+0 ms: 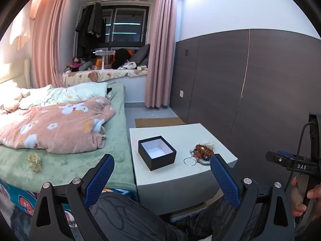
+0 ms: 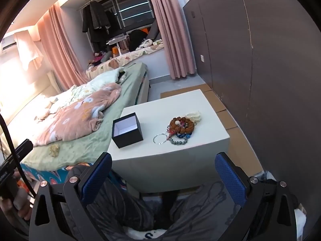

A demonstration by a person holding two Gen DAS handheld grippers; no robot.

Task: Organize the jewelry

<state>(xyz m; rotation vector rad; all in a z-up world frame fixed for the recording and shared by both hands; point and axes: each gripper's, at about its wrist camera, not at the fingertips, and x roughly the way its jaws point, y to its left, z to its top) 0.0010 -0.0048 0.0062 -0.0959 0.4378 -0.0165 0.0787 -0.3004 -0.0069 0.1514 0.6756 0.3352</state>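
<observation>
An open black box with a white, empty inside stands on the white table. To its right lies a pile of jewelry: a brown bead bracelet on top, coloured chains under it. A silver ring bangle lies between box and pile. My left gripper is open and empty, held short of the table's near edge. My right gripper is open and empty, also back from the table's front edge.
A bed with a green sheet and pink blanket borders the table's left side. A dark panelled wall runs along the right. Cardboard lies on the floor. My knees are below the grippers.
</observation>
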